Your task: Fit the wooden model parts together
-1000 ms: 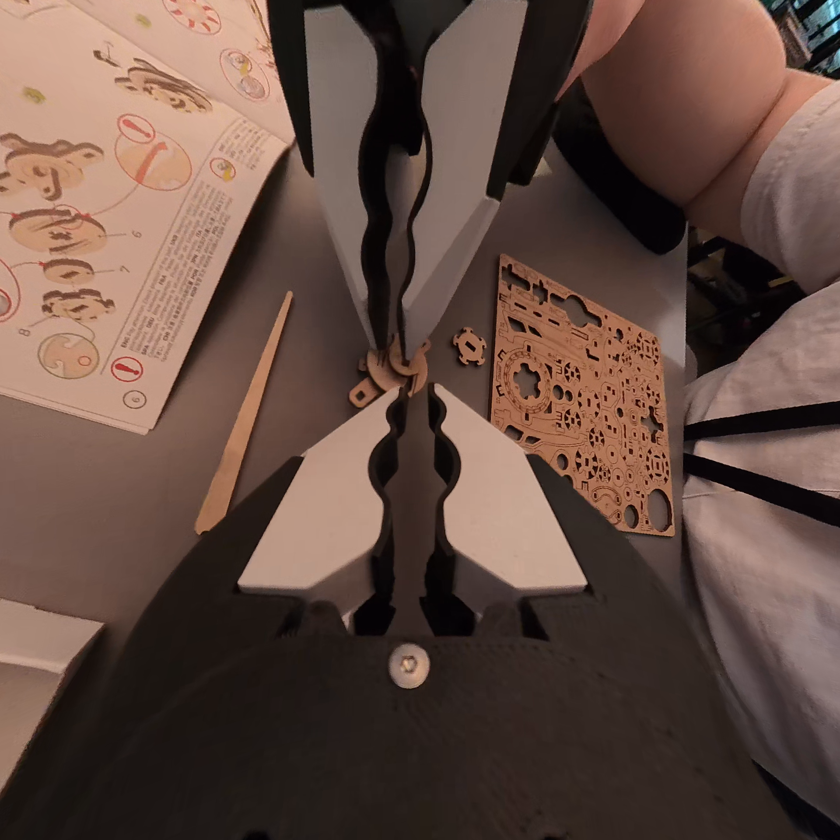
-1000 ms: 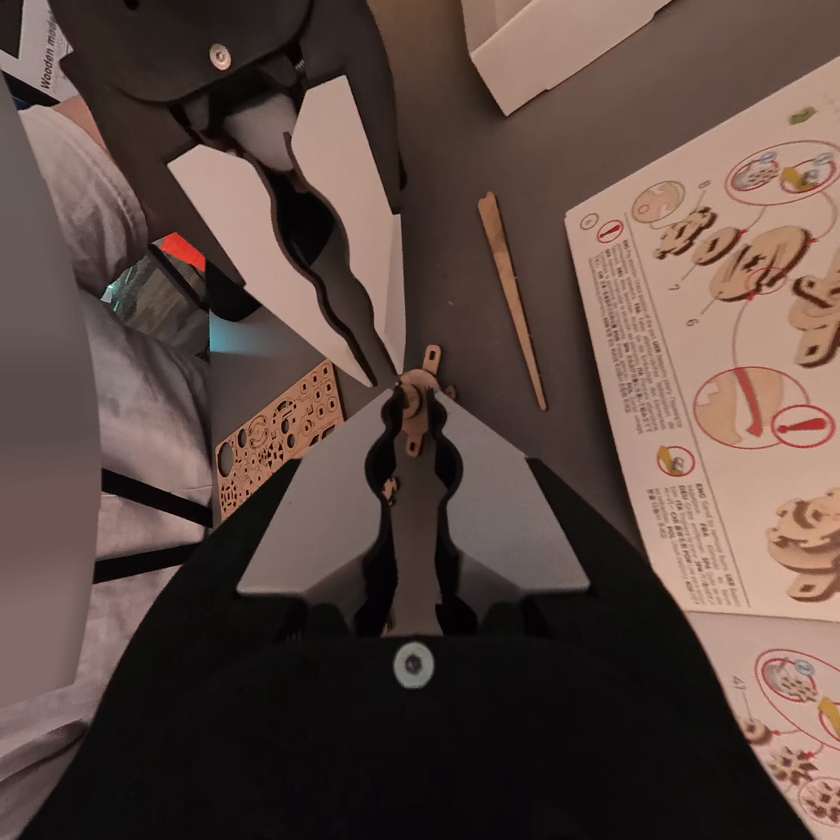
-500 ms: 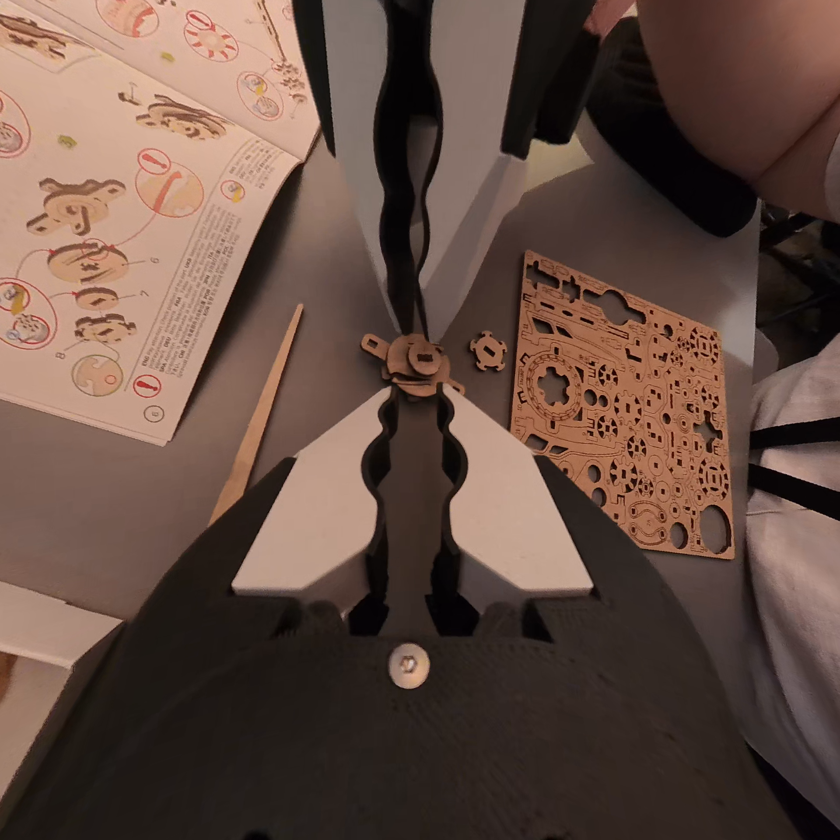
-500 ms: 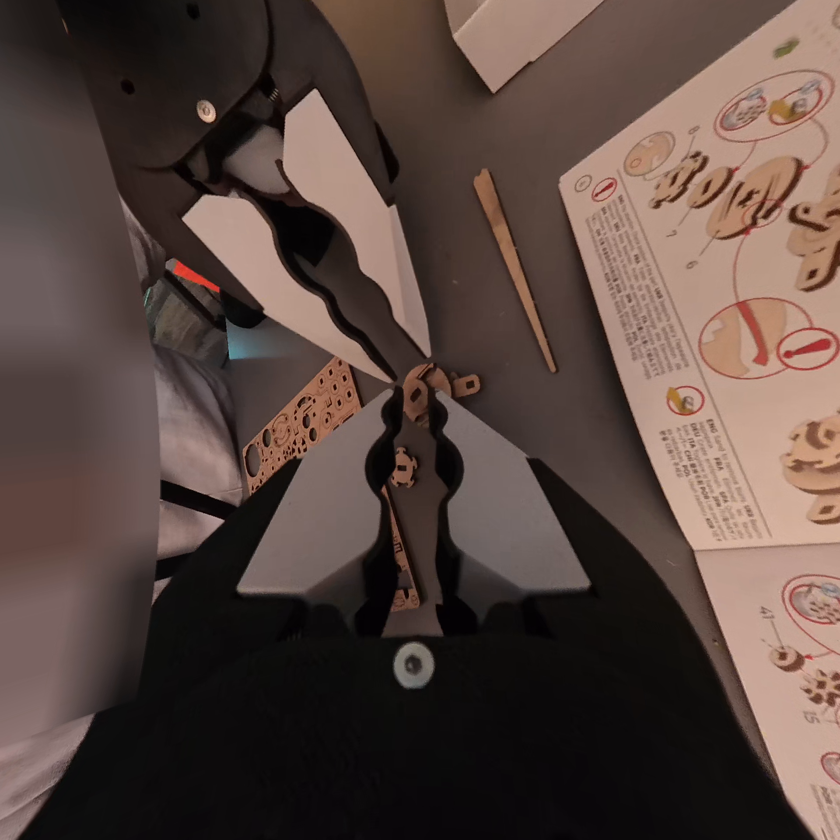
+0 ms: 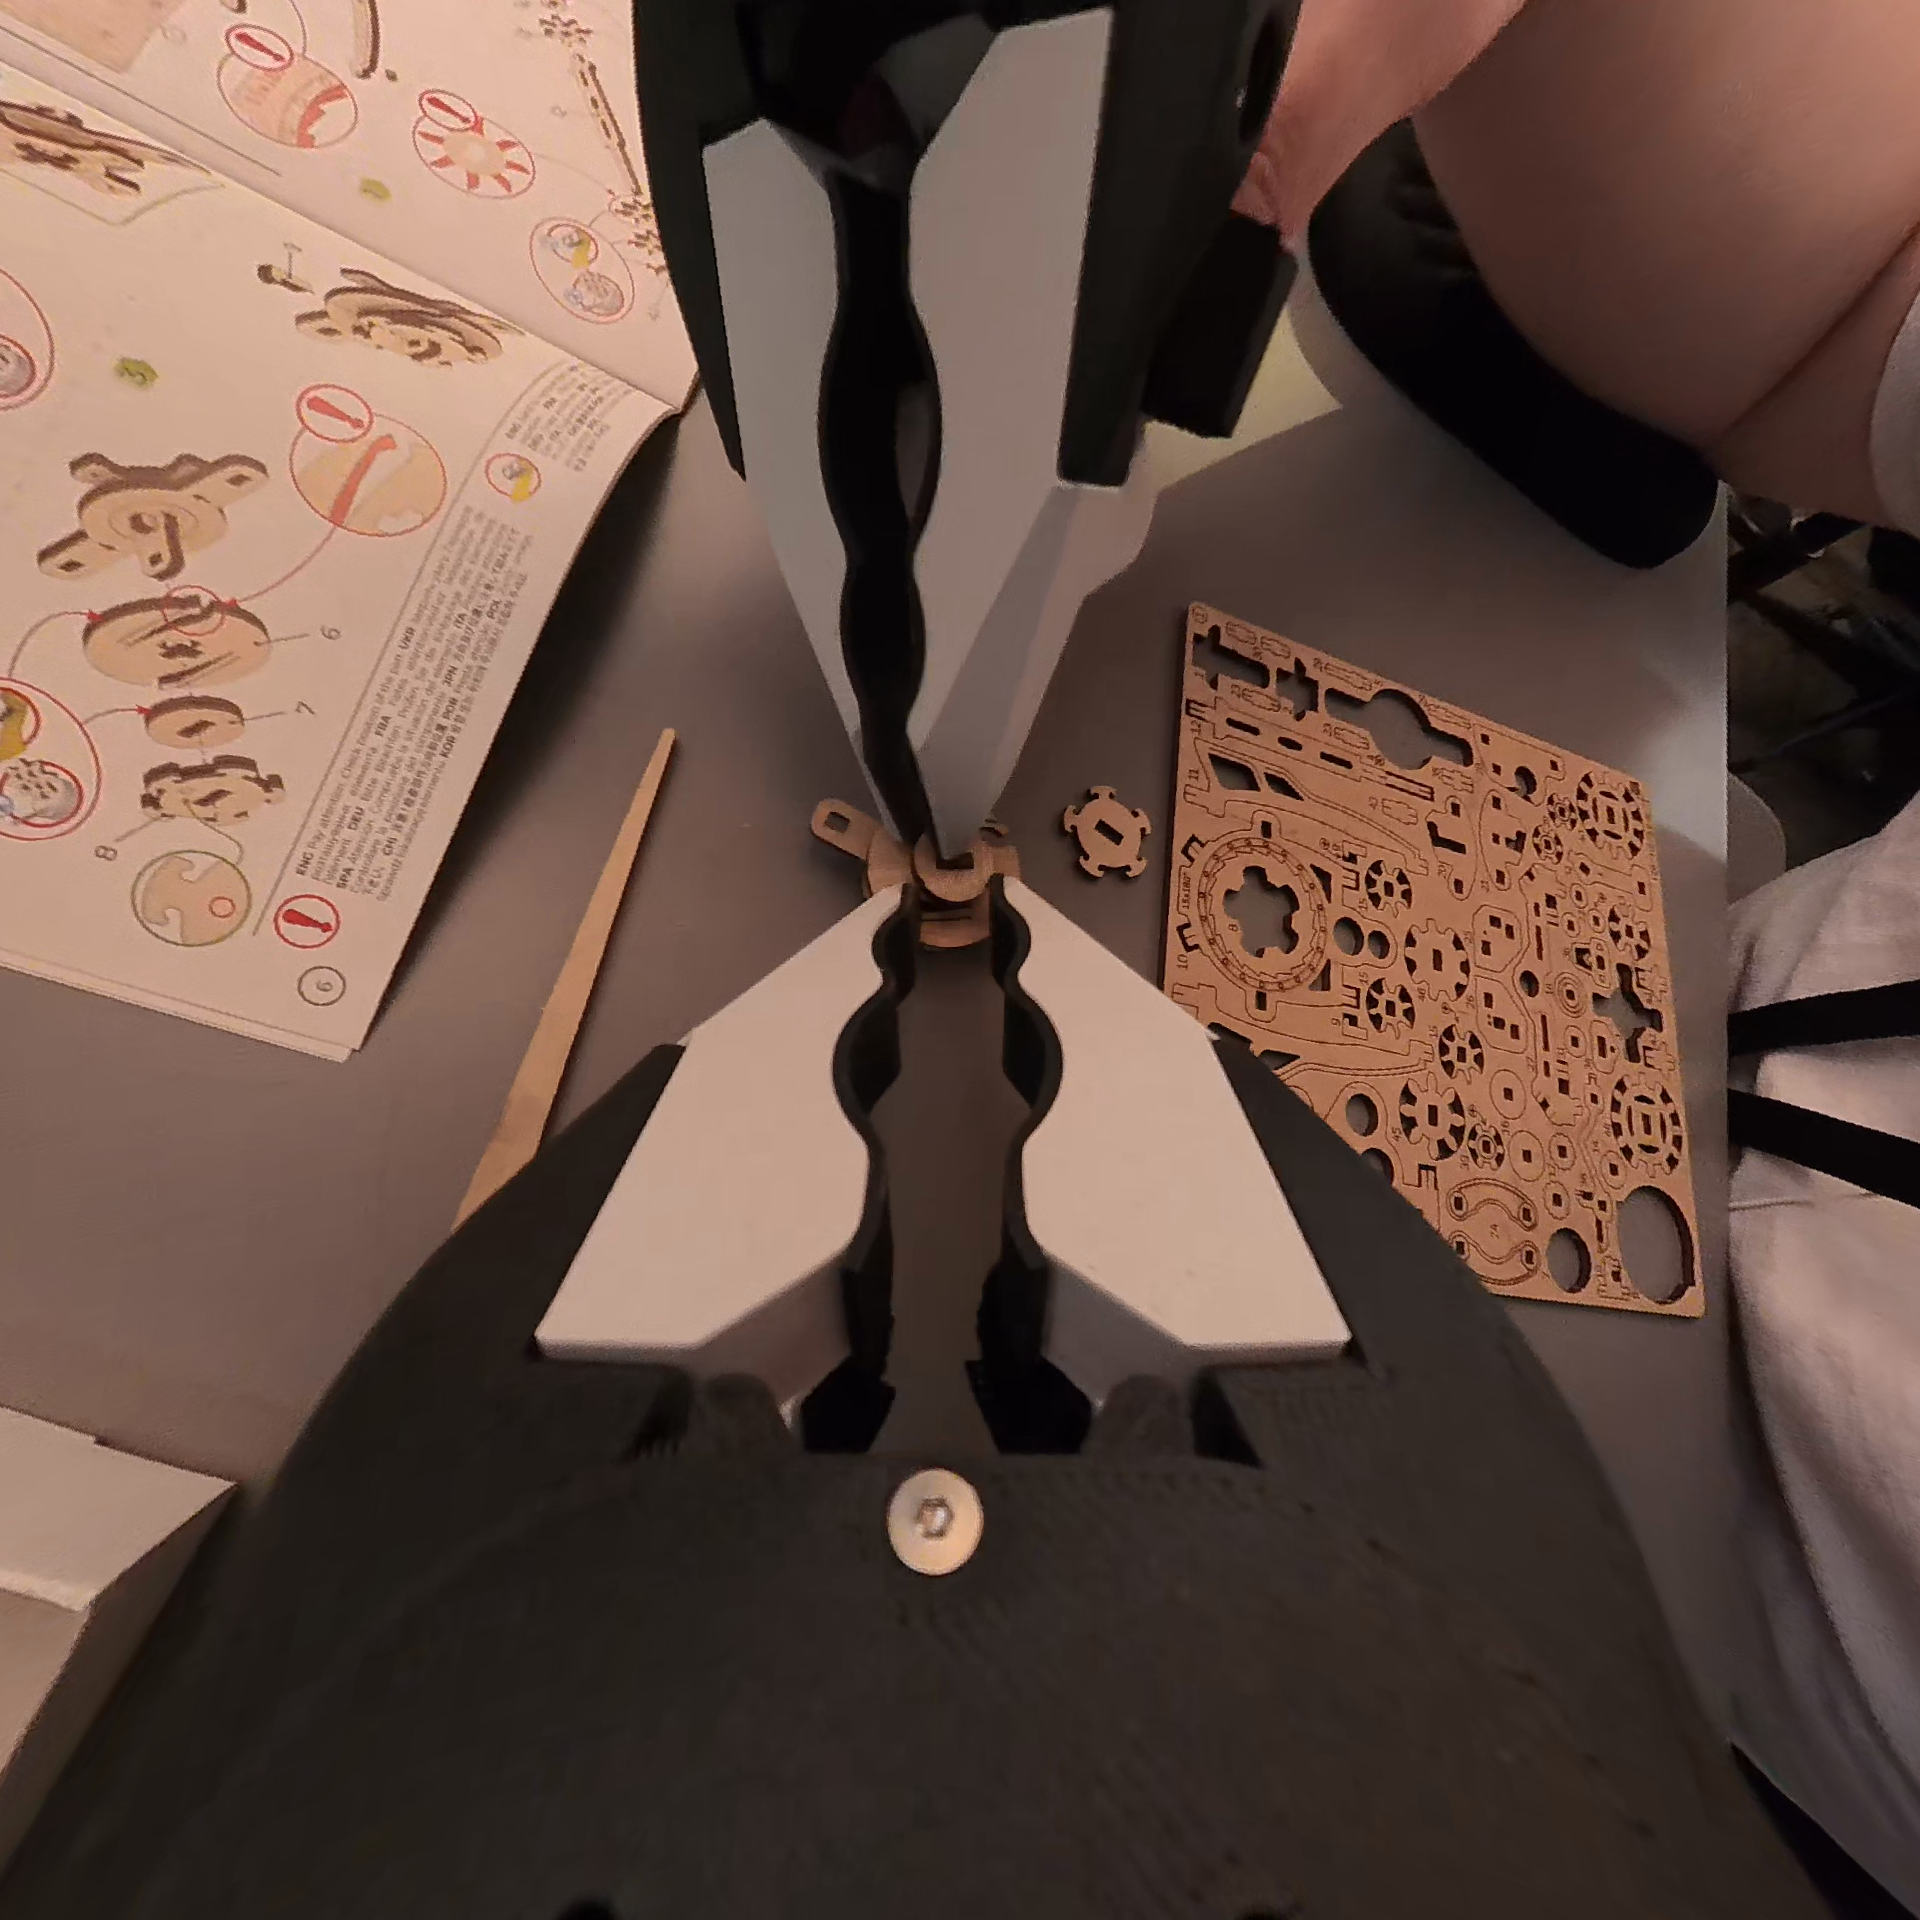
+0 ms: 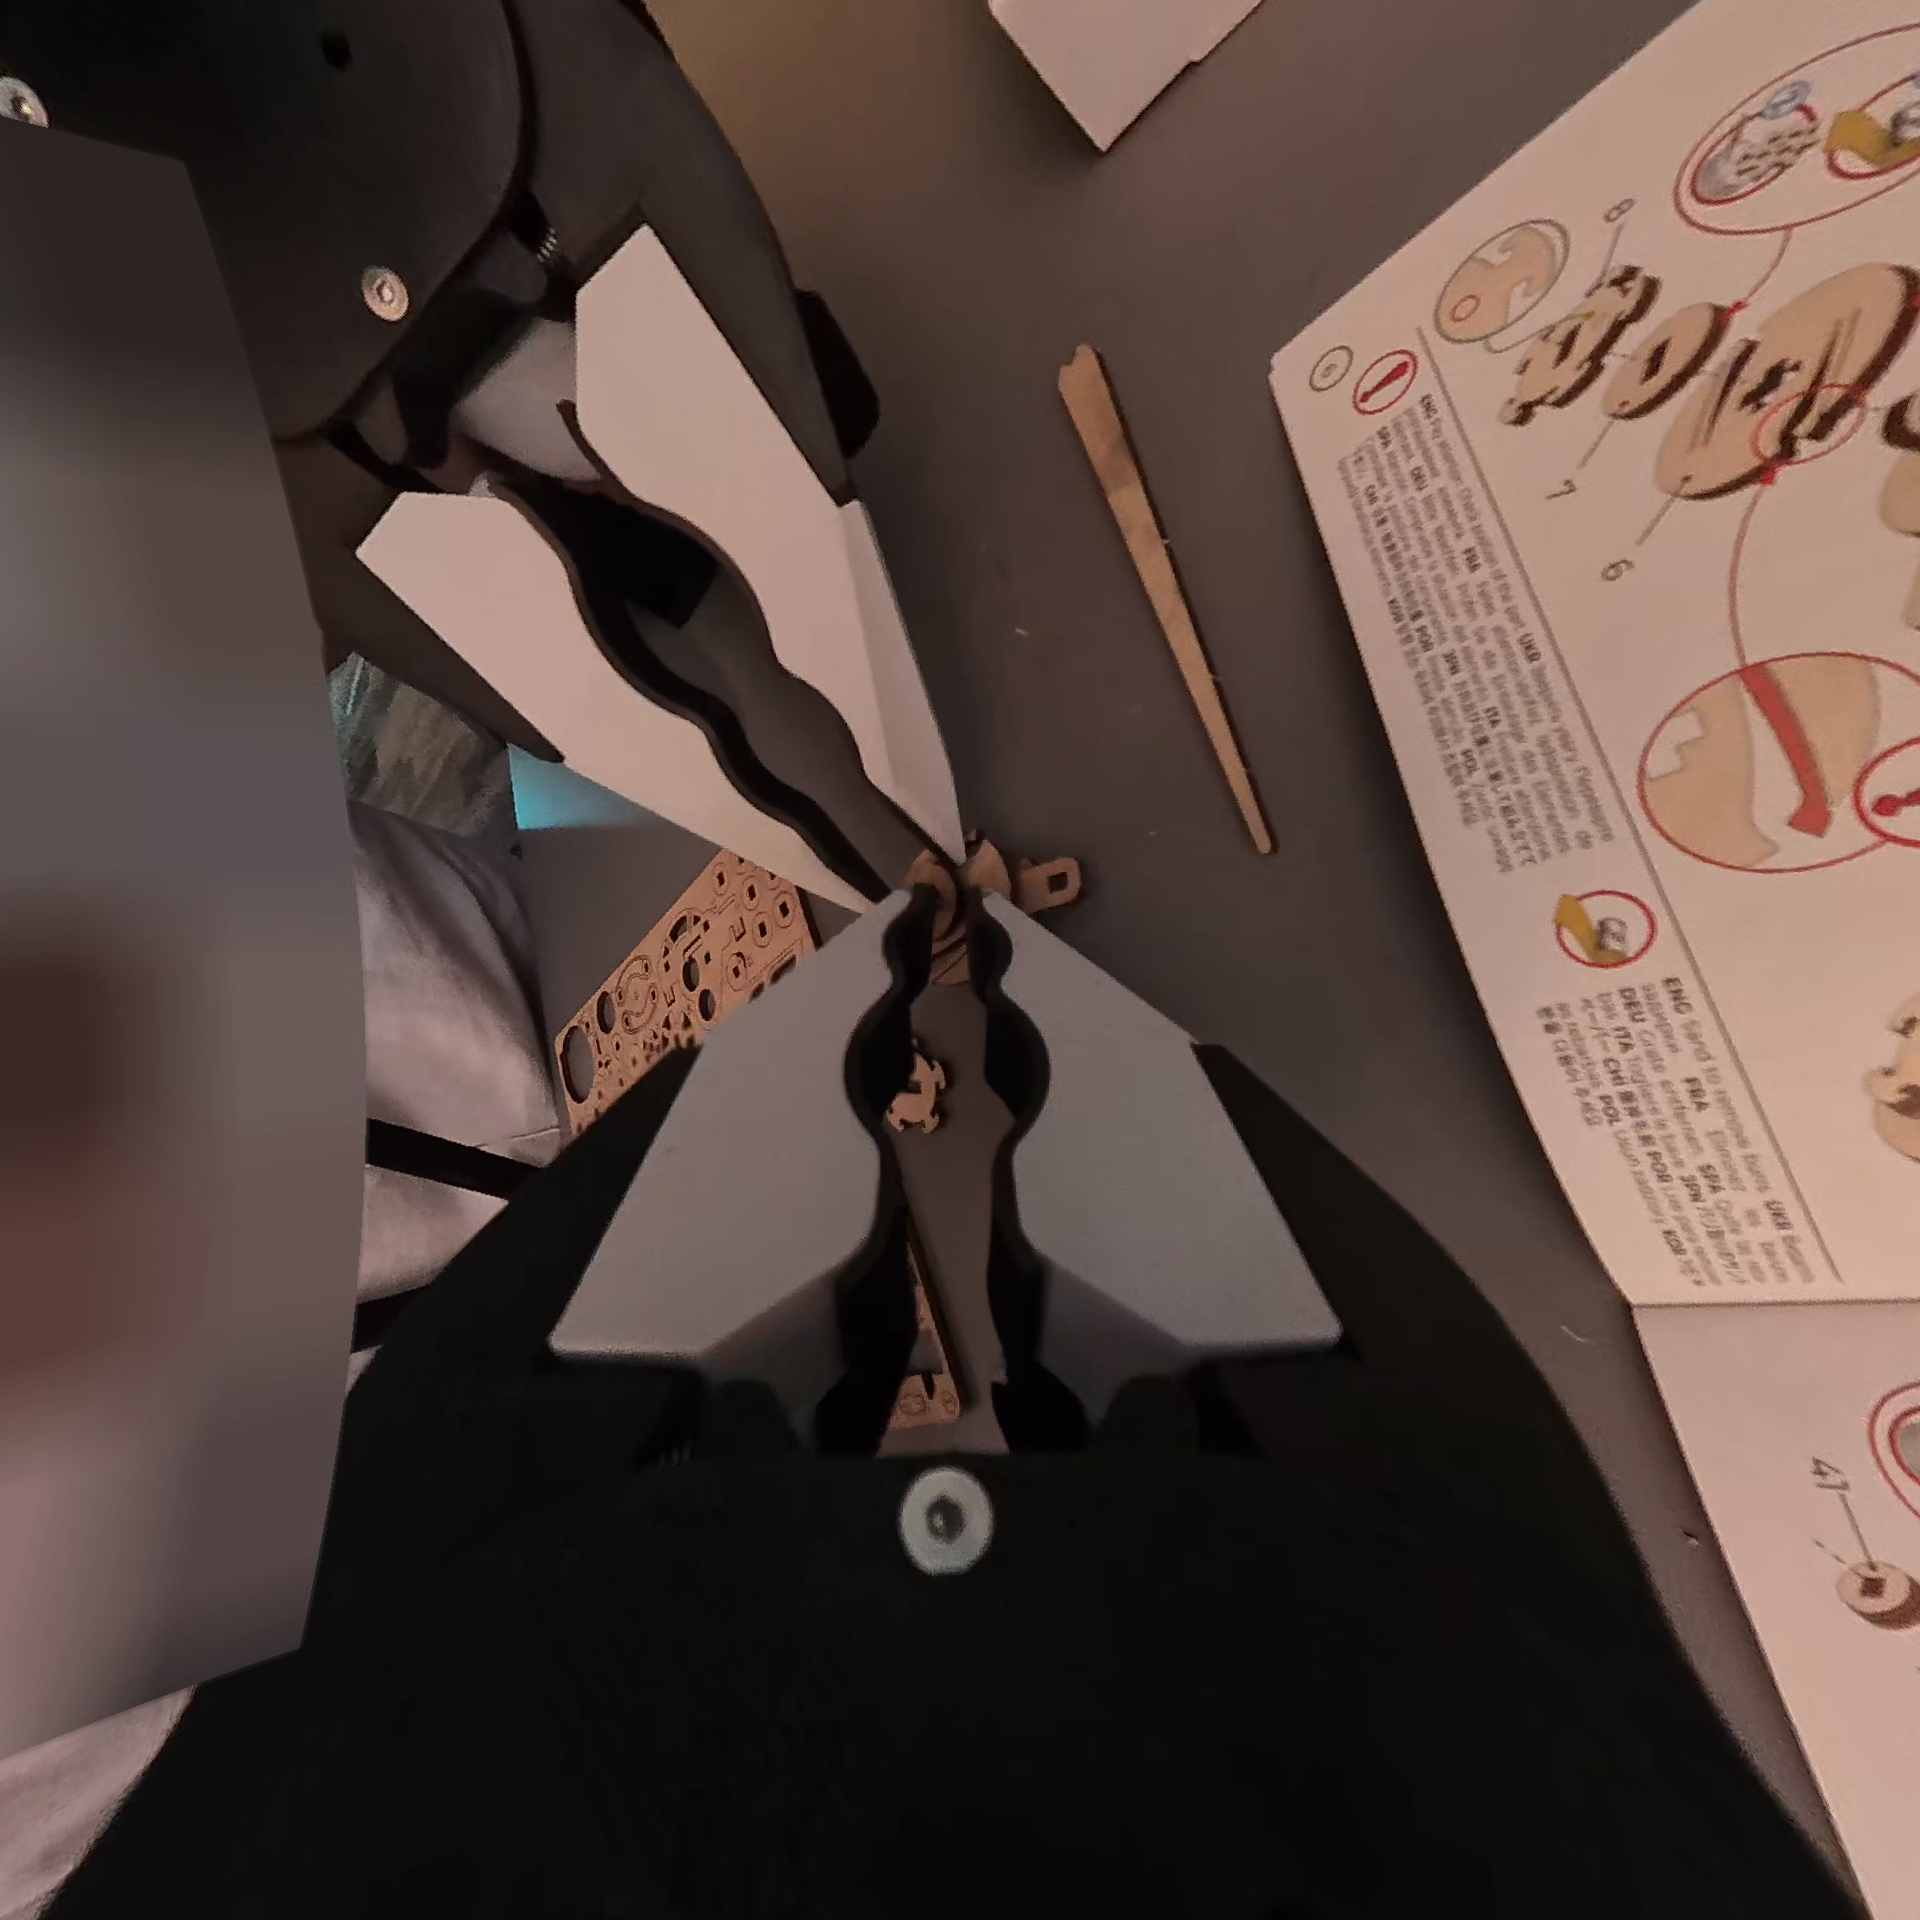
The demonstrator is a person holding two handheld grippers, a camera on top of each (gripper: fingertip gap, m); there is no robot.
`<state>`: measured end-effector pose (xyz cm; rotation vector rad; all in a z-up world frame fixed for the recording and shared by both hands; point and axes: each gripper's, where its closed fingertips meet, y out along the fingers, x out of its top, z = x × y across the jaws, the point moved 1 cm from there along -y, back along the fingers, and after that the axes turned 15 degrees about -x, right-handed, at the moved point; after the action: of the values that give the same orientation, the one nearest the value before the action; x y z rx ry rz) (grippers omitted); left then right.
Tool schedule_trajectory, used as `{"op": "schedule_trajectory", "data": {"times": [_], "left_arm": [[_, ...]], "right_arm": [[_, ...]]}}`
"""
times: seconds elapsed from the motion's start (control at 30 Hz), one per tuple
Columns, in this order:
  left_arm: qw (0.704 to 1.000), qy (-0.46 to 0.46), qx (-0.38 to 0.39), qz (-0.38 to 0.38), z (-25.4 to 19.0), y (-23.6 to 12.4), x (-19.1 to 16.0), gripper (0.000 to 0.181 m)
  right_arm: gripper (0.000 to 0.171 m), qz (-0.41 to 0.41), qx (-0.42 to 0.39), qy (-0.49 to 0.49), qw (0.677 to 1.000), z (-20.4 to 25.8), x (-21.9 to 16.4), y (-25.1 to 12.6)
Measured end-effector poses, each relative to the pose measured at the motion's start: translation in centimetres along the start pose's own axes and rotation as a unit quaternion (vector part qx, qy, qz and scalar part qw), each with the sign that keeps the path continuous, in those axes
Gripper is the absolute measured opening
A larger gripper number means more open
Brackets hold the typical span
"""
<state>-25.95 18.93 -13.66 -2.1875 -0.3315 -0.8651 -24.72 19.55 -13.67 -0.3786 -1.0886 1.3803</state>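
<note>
Both hand-held grippers — left (image 5: 943, 914), right (image 6: 940, 914) — pinch the wooden assembly (image 5: 940, 883) above bare table (image 5: 208, 1195).

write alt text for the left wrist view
Two grippers meet tip to tip over a grey table, the left gripper and right gripper both clamped on a small wooden model assembly. A loose wooden gear and laser-cut parts sheet lie right, a wooden stick and instruction booklet left.

Hobby worktable, indoors. Grey tabletop (image 5: 260, 1195) bears an open instruction booklet (image 5: 260, 623), laser-cut wooden parts sheet (image 5: 1455, 987), wooden stick (image 5: 582, 977).
</note>
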Motion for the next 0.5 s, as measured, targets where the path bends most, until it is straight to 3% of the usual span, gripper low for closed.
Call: {"op": "schedule_trajectory", "data": {"times": [0.03, 0.5], "left_arm": [[1.000, 0.001, 0.000, 0.000, -0.01, 0.04, 0.02, 0.011], [0.999, 0.036, 0.016, 0.007, -0.10, 0.25, 0.13, 0.011]], "right_arm": [[0.004, 0.000, 0.005, 0.006, 1.000, -0.02, -0.02, -0.04], [0.005, -0.004, -0.006, -0.009, 1.000, 0.06, -0.25, -0.13]]}}
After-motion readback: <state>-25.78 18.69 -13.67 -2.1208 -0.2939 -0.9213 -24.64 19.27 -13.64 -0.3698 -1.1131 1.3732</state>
